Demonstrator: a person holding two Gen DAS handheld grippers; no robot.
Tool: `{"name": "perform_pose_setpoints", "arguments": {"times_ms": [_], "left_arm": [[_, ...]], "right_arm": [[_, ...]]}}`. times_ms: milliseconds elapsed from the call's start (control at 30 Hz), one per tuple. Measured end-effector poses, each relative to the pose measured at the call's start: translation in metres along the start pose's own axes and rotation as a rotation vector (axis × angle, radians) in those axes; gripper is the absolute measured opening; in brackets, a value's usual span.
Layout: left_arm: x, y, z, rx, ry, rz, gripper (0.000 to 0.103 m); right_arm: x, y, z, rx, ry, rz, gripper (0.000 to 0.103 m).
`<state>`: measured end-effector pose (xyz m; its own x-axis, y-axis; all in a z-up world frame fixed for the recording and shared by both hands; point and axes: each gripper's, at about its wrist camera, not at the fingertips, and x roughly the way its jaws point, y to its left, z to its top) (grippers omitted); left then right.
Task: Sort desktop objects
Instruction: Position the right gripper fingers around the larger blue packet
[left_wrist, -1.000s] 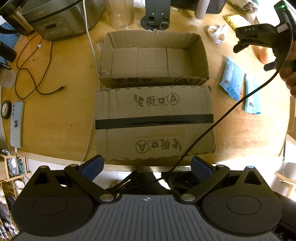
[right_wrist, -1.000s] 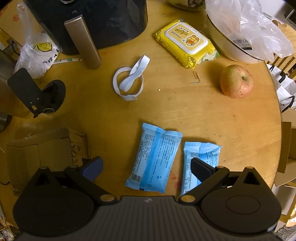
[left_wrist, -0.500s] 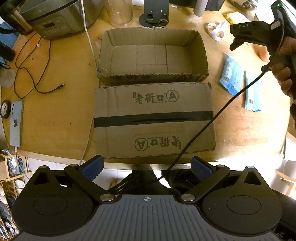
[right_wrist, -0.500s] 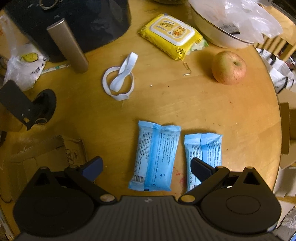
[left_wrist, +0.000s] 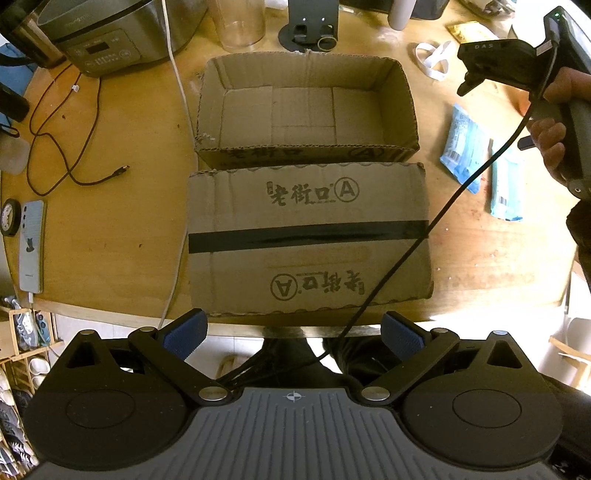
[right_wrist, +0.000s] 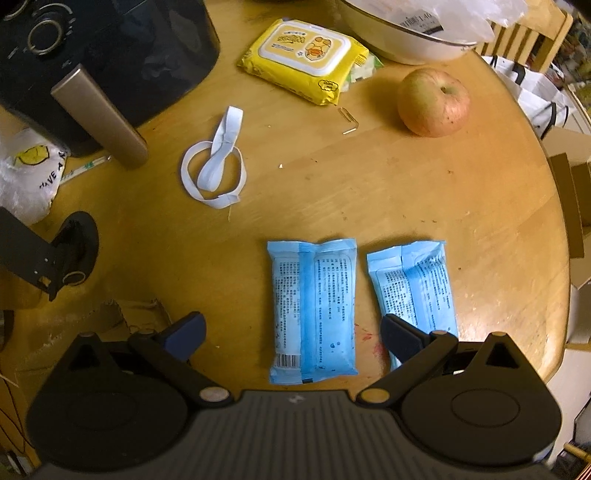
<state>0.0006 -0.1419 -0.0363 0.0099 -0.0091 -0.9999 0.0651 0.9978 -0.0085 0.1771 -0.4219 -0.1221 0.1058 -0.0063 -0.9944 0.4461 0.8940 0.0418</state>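
Observation:
Two blue tissue packs lie side by side on the wooden table: the left pack (right_wrist: 314, 310) and the right pack (right_wrist: 413, 284). My right gripper (right_wrist: 291, 332) is open and empty, hovering with the left pack between its fingers. A yellow wipes pack (right_wrist: 306, 61), an apple (right_wrist: 434, 103) and a white elastic band (right_wrist: 218, 166) lie further off. An open, empty cardboard box (left_wrist: 306, 110) and its flat lid (left_wrist: 306, 240) lie ahead of my left gripper (left_wrist: 291, 334), which is open and empty off the table's near edge. The blue packs (left_wrist: 465, 151) also show in the left wrist view.
A rice cooker (left_wrist: 107, 33), black cable (left_wrist: 74, 147) and phone (left_wrist: 31, 245) sit at the left. A black air fryer (right_wrist: 92, 62), a white bowl under a plastic bag (right_wrist: 417, 33) and a black stand (right_wrist: 48, 258) ring the right area.
My right gripper has moved forward and down toward the blue packs, centring the left pack between its fingers. My left gripper has shifted slightly closer to the boxes.

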Motion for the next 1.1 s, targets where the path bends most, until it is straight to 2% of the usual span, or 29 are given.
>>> {"name": "perform_pose_setpoints", "arguments": {"times_ms": [500,1100], "left_arm": [[0.000,0.005,-0.002,-0.005,0.004,0.004,0.103],[0.003,0.006,-0.001,-0.019,0.019,0.014,0.103]], "right_arm": [[0.012,-0.002,0.000,0.076,0.010,0.001,0.103],[0.045,-0.003,-0.001,0.078,0.036,-0.025,0.103]]}}
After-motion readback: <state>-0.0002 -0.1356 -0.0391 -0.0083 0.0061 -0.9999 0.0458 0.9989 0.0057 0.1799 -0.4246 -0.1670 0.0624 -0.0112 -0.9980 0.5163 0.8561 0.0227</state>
